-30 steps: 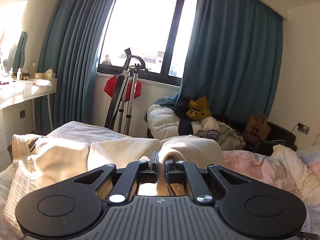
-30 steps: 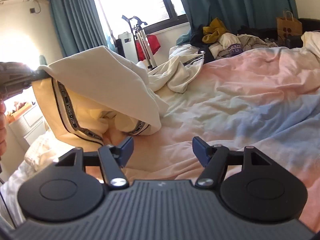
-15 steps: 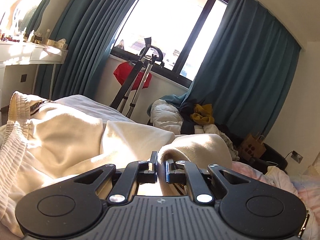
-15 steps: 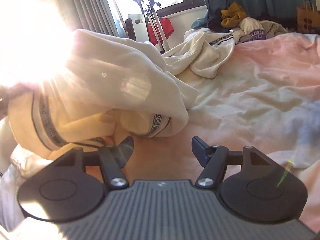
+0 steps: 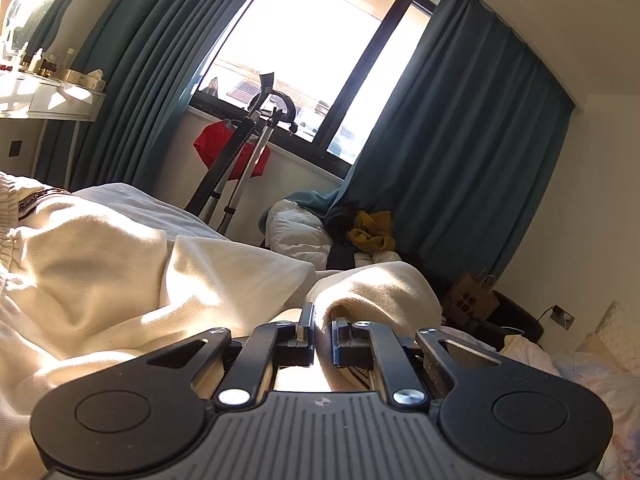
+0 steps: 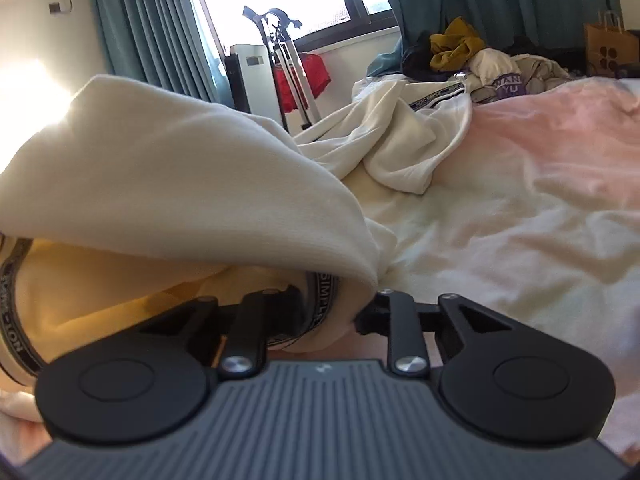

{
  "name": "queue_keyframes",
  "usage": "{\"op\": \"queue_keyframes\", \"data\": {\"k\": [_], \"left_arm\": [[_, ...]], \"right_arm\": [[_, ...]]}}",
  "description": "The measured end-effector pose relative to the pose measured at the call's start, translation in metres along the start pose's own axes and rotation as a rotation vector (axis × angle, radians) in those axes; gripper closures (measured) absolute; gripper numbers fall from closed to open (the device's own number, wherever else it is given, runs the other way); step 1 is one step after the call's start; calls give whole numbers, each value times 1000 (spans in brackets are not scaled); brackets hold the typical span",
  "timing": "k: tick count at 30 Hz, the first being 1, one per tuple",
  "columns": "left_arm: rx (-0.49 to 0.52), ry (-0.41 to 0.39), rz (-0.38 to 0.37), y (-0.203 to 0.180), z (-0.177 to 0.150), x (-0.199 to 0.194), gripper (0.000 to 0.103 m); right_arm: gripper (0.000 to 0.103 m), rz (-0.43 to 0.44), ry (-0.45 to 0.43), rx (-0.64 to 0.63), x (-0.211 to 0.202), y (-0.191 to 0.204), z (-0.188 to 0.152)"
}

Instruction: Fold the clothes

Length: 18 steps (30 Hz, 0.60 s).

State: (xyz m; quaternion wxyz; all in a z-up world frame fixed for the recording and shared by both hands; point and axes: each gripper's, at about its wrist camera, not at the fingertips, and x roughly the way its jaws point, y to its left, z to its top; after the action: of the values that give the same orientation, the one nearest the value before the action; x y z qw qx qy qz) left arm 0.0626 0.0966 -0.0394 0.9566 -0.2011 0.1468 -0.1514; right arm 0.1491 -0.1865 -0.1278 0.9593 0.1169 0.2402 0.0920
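Between the R gripper's [image 6: 328, 312] wide-apart jaws we're getting a fold of the cream garment [image 6: 168, 184] w/ its lettered band, not yet pinched. We're clamping another part in the L gripper [image 5: 322, 340], jaws narrow on cloth. Garment's draping over the bed [image 6: 520, 208], running left from R, so R is nearer.

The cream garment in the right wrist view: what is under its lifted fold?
Under the lifted fold of the cream garment there is its yellowish inner side and a dark lettered band. The right gripper, jaws apart, reaches in below. Deeper in, the fabric covers everything.
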Motion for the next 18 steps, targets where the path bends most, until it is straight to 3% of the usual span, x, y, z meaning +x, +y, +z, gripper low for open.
{"op": "queue_keyframes", "data": {"k": [3, 6, 10, 15, 18], "left_arm": [[33, 12, -41, -16, -4, -1, 91], [27, 35, -95, -26, -11, -2, 78], [36, 111, -168, -38, -23, 5, 64], [60, 208, -234, -46, -44, 17, 64], [58, 231, -246, -46, -53, 22, 61]], "right_arm": [[84, -109, -10, -48, -18, -9, 14], [85, -214, -21, -43, -38, -31, 34], [86, -388, -25, -160, -61, -63, 62], [86, -639, -102, -337, -93, -106, 98], [86, -740, -116, -400, -104, -135, 116]]}}
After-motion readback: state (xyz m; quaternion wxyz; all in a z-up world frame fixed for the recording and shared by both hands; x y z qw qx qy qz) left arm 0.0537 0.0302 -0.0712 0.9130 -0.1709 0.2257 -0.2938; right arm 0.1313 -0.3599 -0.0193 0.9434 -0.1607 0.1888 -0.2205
